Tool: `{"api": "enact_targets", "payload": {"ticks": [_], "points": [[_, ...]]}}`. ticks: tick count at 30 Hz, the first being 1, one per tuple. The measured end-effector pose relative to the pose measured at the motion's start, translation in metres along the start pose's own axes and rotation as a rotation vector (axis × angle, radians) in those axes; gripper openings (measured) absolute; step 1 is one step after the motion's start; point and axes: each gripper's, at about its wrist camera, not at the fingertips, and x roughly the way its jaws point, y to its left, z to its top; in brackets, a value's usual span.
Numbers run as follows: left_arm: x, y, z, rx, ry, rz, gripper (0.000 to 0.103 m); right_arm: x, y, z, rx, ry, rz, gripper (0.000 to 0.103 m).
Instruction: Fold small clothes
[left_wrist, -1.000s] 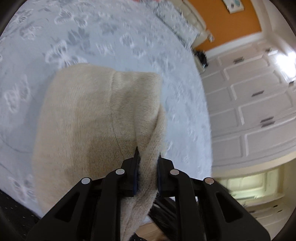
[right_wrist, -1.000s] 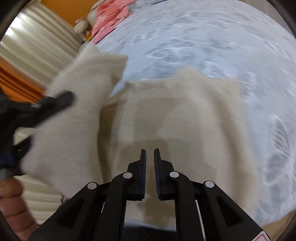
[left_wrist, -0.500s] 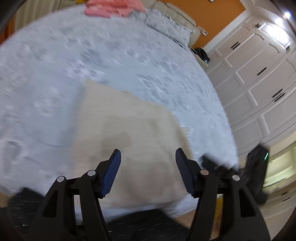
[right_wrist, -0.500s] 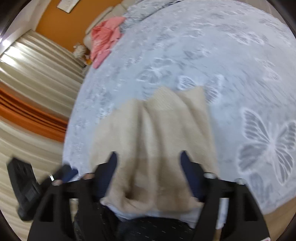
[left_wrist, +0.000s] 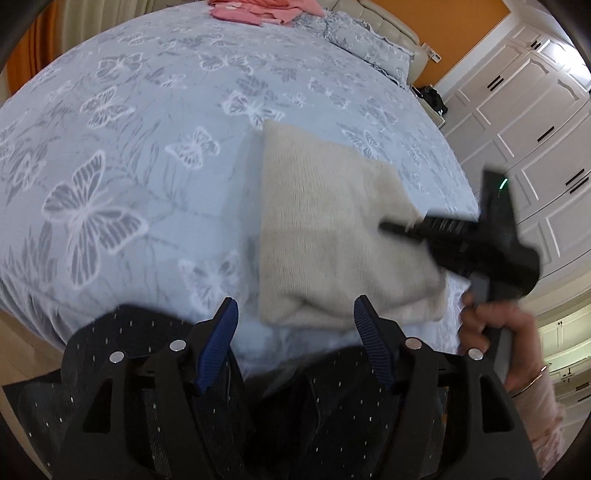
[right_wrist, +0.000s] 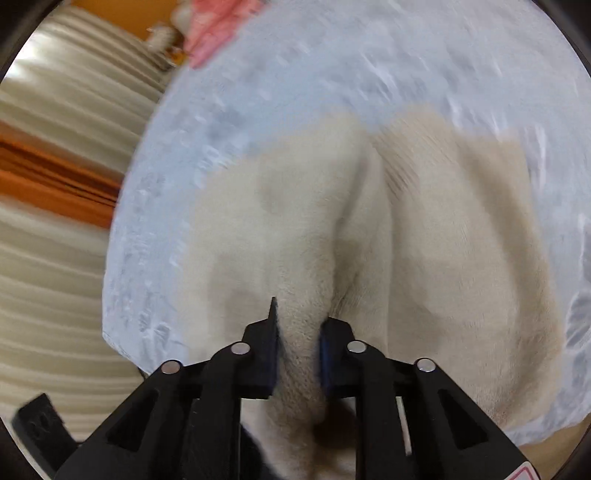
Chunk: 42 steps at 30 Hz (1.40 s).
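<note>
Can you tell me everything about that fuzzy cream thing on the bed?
The cream knitted garment looks soft and woolly, like a small sweater. It lies folded into a rough rectangle near the edge of the pale blue butterfly-print bedspread. A raised crease runs down its middle. The right gripper is closing on a bunched fold of it. The left gripper, opening, holds nothing.

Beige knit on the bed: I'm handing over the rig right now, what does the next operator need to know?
Left tool: jaws opening, nothing between them, near edge of the beige knit just ahead.
Right tool: closing on a pinched ridge of the knit's near edge.
Knit lies partly folded on the butterfly bedspread; pink clothes sit at the far end.
Left: finish and flatten the fold.
</note>
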Motion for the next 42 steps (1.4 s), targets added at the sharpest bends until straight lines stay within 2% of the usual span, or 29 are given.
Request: {"api": "enact_targets", "payload": {"ticks": [4, 5, 7, 8, 10, 12, 13, 14, 16, 17, 19, 20, 21, 22, 23, 25, 28, 30, 31, 32, 33, 34, 35, 37, 40, 42], "points": [[-0.007, 0.001, -0.002, 0.002, -0.014, -0.015, 0.067, -0.072, 0.024, 0.012, -0.059, -0.171, 0.075, 0.014], [-0.009, 0.001, -0.002, 0.003, -0.021, -0.024, 0.067, -0.090, 0.021, 0.011, -0.072, -0.218, 0.052, 0.014], [-0.011, 0.001, -0.001, 0.006, -0.033, -0.031, 0.069, -0.107, 0.003, 0.005, -0.069, -0.252, -0.004, 0.014], [-0.011, 0.000, -0.001, 0.006, -0.038, -0.032, 0.070, -0.107, -0.019, 0.001, -0.044, -0.248, -0.057, 0.014], [-0.006, -0.001, -0.002, 0.005, -0.037, -0.042, 0.071, -0.094, -0.058, -0.006, 0.022, -0.216, -0.103, 0.014], [0.006, -0.004, -0.004, 0.001, -0.014, -0.026, 0.071, -0.057, -0.106, -0.015, 0.096, -0.117, -0.165, 0.015], [0.010, -0.005, -0.005, -0.002, -0.002, -0.022, 0.071, -0.039, -0.124, -0.023, 0.118, -0.065, -0.173, 0.015], [0.017, -0.009, -0.006, -0.005, 0.019, -0.019, 0.071, -0.031, -0.134, -0.030, 0.134, -0.056, -0.151, 0.015], [0.021, -0.015, -0.007, 0.001, 0.031, -0.026, 0.072, -0.037, -0.139, -0.035, 0.170, -0.099, -0.089, 0.018], [0.023, -0.020, -0.007, 0.012, 0.031, -0.026, 0.075, -0.046, -0.137, -0.035, 0.183, -0.118, -0.070, 0.023], [0.026, -0.028, -0.005, 0.026, 0.030, -0.027, 0.079, -0.063, -0.130, -0.036, 0.159, -0.154, -0.088, 0.024], [0.030, -0.033, -0.002, 0.028, 0.034, -0.042, 0.083, -0.074, -0.121, -0.039, 0.127, -0.182, -0.113, 0.030], [0.035, -0.036, 0.000, 0.025, 0.041, -0.059, 0.085, -0.078, -0.118, -0.042, 0.113, -0.194, -0.120, 0.036], [0.041, -0.038, 0.002, 0.016, 0.050, -0.075, 0.087, -0.084, -0.115, -0.045, 0.097, -0.201, -0.124, 0.054], [0.051, -0.040, 0.005, -0.004, 0.068, -0.102, 0.088, -0.085, -0.113, -0.050, 0.086, -0.198, -0.136, 0.066], [0.071, -0.039, 0.008, -0.054, 0.103, -0.118, 0.090, -0.080, -0.114, -0.055, 0.067, -0.169, -0.159, 0.073], [0.104, -0.032, 0.013, -0.174, 0.144, -0.148, 0.090, -0.057, -0.125, -0.054, 0.072, -0.080, -0.215, 0.077], [0.126, -0.026, 0.016, -0.225, 0.174, -0.131, 0.090, -0.039, -0.138, -0.057, 0.127, -0.039, -0.167, 0.079], [0.133, -0.024, 0.016, -0.234, 0.186, -0.138, 0.090, -0.030, -0.145, -0.058, 0.172, -0.022, -0.109, 0.074], [0.143, -0.023, 0.016, -0.243, 0.216, -0.171, 0.077, -0.024, -0.150, -0.059, 0.224, -0.015, -0.058, 0.063], [0.151, -0.020, 0.017, -0.260, 0.256, -0.216, 0.063, -0.023, -0.153, -0.059, 0.259, -0.020, -0.045, 0.056], [0.153, -0.018, 0.019, -0.288, 0.290, -0.235, 0.049, -0.027, -0.150, -0.058, 0.270, -0.034, -0.034, 0.043], [0.149, -0.017, 0.023, -0.306, 0.292, -0.247, 0.036, -0.034, -0.146, -0.057, 0.268, -0.052, -0.015, 0.037], [0.123, -0.020, 0.035, -0.281, 0.262, -0.264, 0.030, -0.055, -0.131, -0.055, 0.245, -0.104, 0.033, 0.034], [0.077, -0.025, 0.047, -0.181, 0.175, -0.252, 0.028, -0.088, -0.109, -0.061, 0.220, -0.175, 0.125, 0.033], [0.059, -0.019, 0.045, -0.157, 0.171, -0.239, 0.028, -0.082, -0.108, -0.071, 0.214, -0.163, 0.113, 0.034]]}}
